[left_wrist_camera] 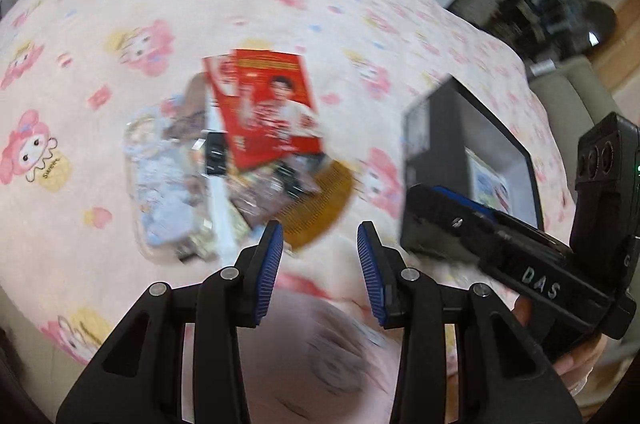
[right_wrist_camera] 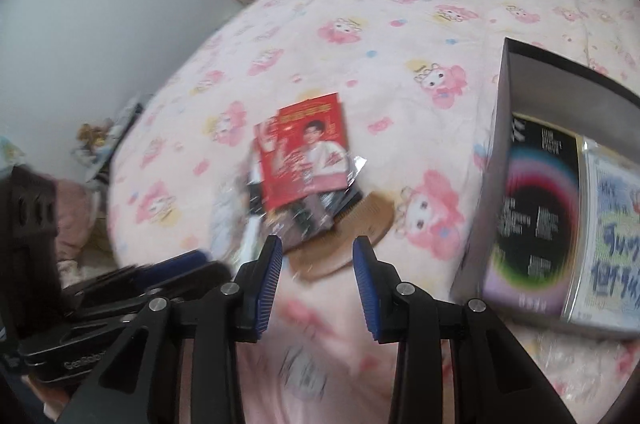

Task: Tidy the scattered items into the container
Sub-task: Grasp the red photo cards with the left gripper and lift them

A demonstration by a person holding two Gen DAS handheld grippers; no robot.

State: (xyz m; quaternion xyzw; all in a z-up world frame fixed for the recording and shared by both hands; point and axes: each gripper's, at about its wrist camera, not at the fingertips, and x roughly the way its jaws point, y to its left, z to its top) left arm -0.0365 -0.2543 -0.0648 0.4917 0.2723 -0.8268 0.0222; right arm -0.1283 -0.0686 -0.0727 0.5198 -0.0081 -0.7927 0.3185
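Note:
A pile of small items lies on the pink cartoon-print bedspread (left_wrist_camera: pixel 120 4). On top is a red printed card (left_wrist_camera: pixel 266 108), with clear plastic packets (left_wrist_camera: pixel 168 184) to its left and a brown comb (left_wrist_camera: pixel 320 208) at its near edge. My left gripper (left_wrist_camera: pixel 320 236) hovers open just short of the comb, with nothing between its blue pads. In the right wrist view the red card (right_wrist_camera: pixel 306 152) and comb (right_wrist_camera: pixel 344 236) lie ahead of my right gripper (right_wrist_camera: pixel 318 248), which is also open and bare. The grey box (right_wrist_camera: pixel 492 160) stands to the right.
The grey box (left_wrist_camera: pixel 440 128) holds a black disc case (right_wrist_camera: pixel 536 208) and a white and blue case (right_wrist_camera: pixel 612 244). A hand holds the right tool (left_wrist_camera: pixel 520 264) beside the box. A white wall (right_wrist_camera: pixel 100 24) and bedside clutter (right_wrist_camera: pixel 100 140) border the bed on the left. Both views are motion-blurred.

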